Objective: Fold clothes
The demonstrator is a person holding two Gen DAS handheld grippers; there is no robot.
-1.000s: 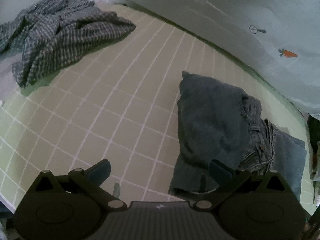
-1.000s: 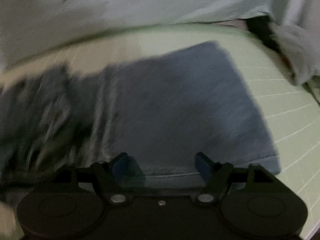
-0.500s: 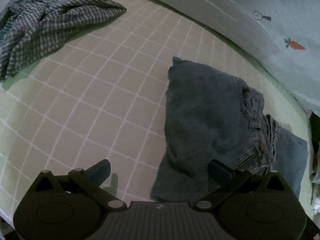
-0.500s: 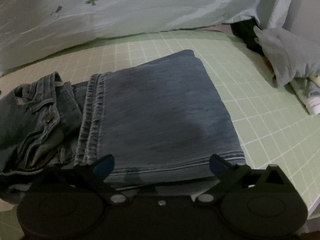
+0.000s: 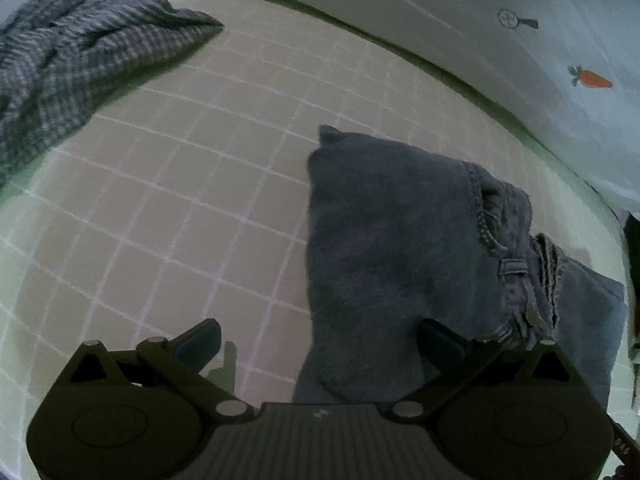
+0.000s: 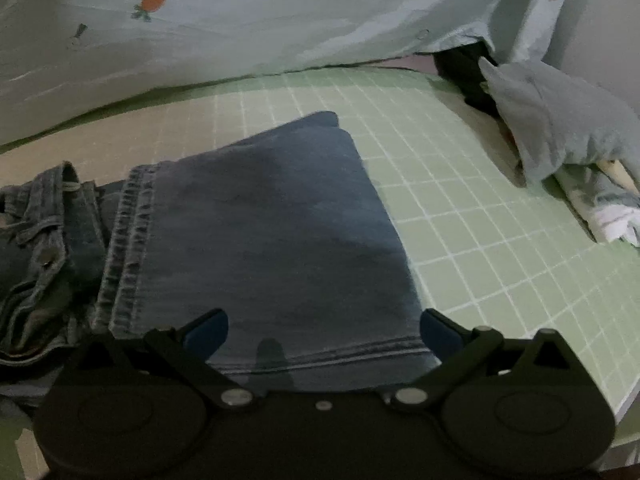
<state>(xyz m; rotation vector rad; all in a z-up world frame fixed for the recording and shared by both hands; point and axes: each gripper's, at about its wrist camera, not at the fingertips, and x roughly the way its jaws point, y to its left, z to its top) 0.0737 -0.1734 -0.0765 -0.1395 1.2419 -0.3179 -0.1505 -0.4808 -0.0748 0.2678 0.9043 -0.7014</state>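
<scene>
Blue denim jeans point(image 6: 260, 220) lie on a pale green white-gridded sheet point(image 6: 480, 220), near a grey-checked shirt point(image 5: 72, 64) and carrot-printed bedding point(image 6: 240, 20).

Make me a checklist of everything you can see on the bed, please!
Surface: green checked sheet, mostly bare.
Job's things: folded jeans, waistband bunched at one end; crumpled plaid shirt lying apart.
Clutter: grey cloth pile at the sheet's edge.
Grippers: left gripper open, empty; right gripper open above the jeans, its jaws just opened.
Cables: nothing seen.
Surroundings: carrot-print bedding behind.
</scene>
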